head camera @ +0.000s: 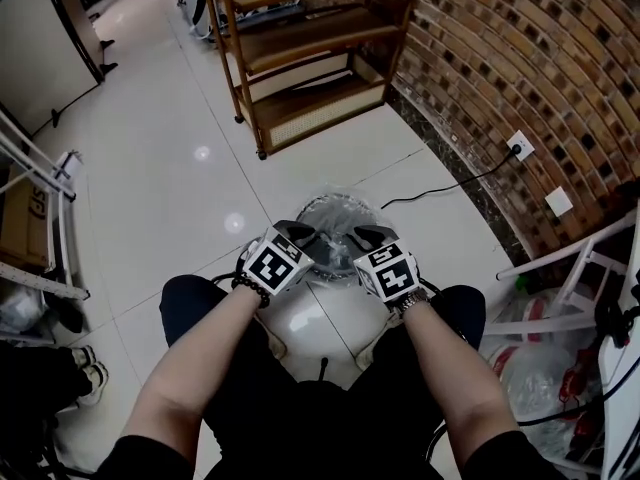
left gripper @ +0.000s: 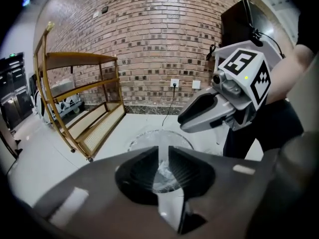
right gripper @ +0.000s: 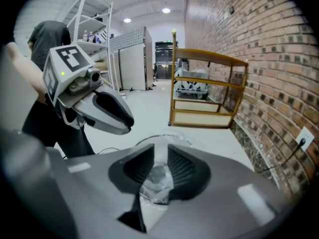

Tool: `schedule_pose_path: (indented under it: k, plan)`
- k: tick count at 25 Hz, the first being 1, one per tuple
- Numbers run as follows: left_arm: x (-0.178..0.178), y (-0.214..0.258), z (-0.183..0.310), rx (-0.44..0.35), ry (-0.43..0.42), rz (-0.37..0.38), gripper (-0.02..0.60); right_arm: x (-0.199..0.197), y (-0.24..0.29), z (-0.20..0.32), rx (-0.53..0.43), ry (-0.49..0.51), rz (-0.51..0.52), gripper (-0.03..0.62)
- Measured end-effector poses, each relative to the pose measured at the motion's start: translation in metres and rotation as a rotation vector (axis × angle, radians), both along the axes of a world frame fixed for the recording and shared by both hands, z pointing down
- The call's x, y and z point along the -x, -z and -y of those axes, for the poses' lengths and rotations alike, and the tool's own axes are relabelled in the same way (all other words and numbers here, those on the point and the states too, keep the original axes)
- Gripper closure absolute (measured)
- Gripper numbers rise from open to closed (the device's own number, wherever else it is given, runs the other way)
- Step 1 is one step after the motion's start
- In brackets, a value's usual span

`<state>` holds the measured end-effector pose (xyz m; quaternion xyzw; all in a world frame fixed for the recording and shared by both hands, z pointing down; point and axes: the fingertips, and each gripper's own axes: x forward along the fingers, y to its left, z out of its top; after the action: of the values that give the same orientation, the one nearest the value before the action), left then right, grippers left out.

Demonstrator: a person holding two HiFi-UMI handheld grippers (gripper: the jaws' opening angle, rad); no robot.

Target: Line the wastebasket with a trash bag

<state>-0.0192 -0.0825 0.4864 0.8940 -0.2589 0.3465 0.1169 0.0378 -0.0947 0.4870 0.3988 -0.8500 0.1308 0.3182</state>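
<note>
Peering down, head view: a person's knees (head camera: 205, 308) flank the wastebasket (head camera: 345, 199), which stands on the pale tiled floor (head camera: 170, 168) at the picture's centre.
Trash bag, head view: the clear trash bag (head camera: 335, 223) lies across the basket's mouth.
Grippers, head view: the left gripper (head camera: 305, 236) sits at 9 o'clock of the mouth and the right gripper (head camera: 365, 238) at 3 o'clock. Both tips are angled down and in toward each other.
Surroundings, head view: a wooden shelf unit (head camera: 310, 58) stands at 12 o'clock and a brick wall (head camera: 520, 68) at 2 o'clock. The wall carries a wall socket (head camera: 519, 145), from which a black cable (head camera: 440, 188) trails over the tiles toward the basket.
Jaws, left gripper view: nearly together, with only a slim gap, pinched on a crumpled fold of the trash bag (left gripper: 164, 178).
Basket, left gripper view: the round rim of the wastebasket (left gripper: 149, 135) shows just beyond the jaws at 12 o'clock. The right gripper (left gripper: 192, 118) hangs above it at 2 o'clock.
Jaws, right gripper view: drawn close in the same way, clamped on bunched clear film of the trash bag (right gripper: 157, 180).
Basket, right gripper view: the rim of the wastebasket (right gripper: 149, 139) lies just past the jaws at 12 o'clock. The left gripper (right gripper: 119, 121) is at 10 o'clock, and the shelf unit stands farther off at 1 o'clock against the brick wall.
</note>
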Motion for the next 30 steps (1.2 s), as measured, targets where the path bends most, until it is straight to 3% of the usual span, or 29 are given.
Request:
schedule_pose_path:
  k: [3,9,13,18,30]
  plan:
    - [0.008,0.000,-0.002,-0.030,0.010,0.013,0.574,0.001,0.004,-0.010,-0.024,-0.034,-0.015,0.591]
    - [0.002,-0.004,-0.019,-0.026,0.002,-0.002,0.580,-0.006,0.005,-0.015,-0.044,-0.050,-0.052,0.591]
    - [-0.008,-0.015,-0.030,-0.066,-0.058,0.043,0.580,-0.006,0.002,-0.020,-0.033,-0.048,-0.049,0.591]
    - [-0.011,-0.015,-0.026,-0.109,-0.065,0.063,0.580,0.001,-0.004,-0.025,-0.033,-0.005,-0.078,0.591]
    - [-0.019,-0.011,-0.022,-0.144,-0.067,0.030,0.580,0.004,-0.003,-0.025,-0.051,0.011,-0.062,0.592]
